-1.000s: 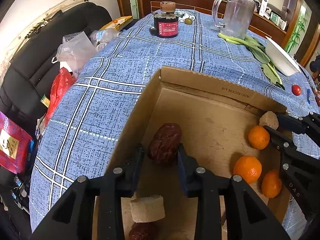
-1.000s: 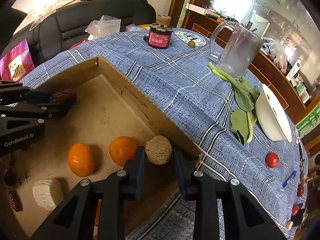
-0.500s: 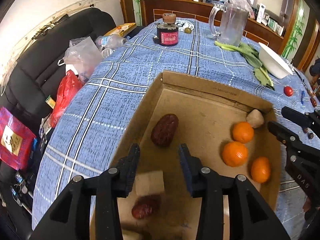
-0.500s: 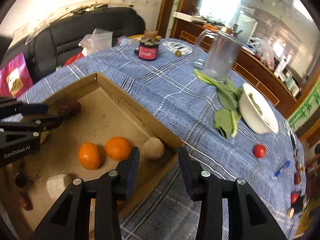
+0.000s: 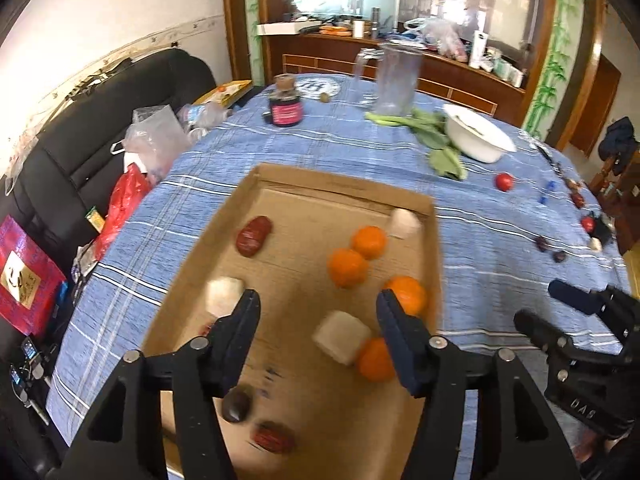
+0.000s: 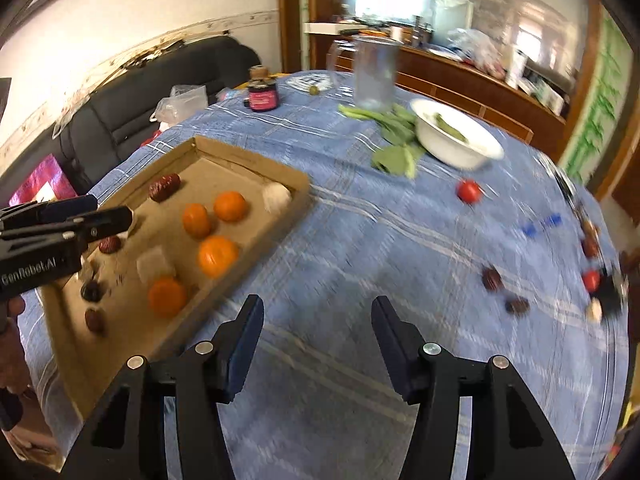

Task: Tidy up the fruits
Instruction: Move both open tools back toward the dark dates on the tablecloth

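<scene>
A cardboard box [image 5: 340, 178] on the blue checked tablecloth holds several oranges [image 5: 347, 267], a red date [image 5: 254, 236], a pale round lump [image 5: 405, 222] in its far right corner, and white chunks. My left gripper [image 5: 320, 320] hovers above the box's near half, its jaws opening with nothing gripped between them. My right gripper [image 6: 318, 320] is over bare cloth to the right of the box [image 6: 248, 160], its jaws also opening and empty. A red tomato [image 6: 469, 191] and dark dates [image 6: 492, 279] lie loose on the cloth at the right.
A white bowl [image 6: 456, 136], leafy greens [image 6: 394, 156], a clear jug [image 5: 394, 84] and a dark jar [image 5: 285, 102] stand at the far side. A black sofa [image 5: 100, 120] with plastic bags lies past the table's left edge.
The left gripper let go of the red date and the right gripper let go of the pale lump. Both pulled back and upward, jaws widening; the right one swung over the cloth.
</scene>
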### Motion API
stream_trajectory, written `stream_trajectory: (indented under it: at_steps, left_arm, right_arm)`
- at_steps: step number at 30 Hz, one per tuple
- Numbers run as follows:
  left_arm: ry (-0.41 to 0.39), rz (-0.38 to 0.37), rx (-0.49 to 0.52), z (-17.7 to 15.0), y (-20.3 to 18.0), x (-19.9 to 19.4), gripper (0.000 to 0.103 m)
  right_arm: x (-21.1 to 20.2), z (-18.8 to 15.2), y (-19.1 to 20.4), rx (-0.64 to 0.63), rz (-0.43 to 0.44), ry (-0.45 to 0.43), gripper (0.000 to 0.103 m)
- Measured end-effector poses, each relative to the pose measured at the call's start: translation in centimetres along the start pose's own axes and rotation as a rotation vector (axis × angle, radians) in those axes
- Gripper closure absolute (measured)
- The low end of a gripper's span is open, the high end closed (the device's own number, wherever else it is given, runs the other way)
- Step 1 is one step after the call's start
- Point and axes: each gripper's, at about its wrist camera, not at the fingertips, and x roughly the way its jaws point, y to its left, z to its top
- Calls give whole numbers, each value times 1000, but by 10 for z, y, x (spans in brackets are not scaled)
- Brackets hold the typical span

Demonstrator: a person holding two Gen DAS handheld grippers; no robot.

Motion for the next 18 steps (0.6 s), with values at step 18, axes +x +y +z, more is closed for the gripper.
stream_trajectory:
  at_steps: [18]
  left_arm:
    - [93, -76, 175, -22, -126, 10, 37]
  right_arm:
    - [-16, -48, -180, 314, -76, -31, 30]
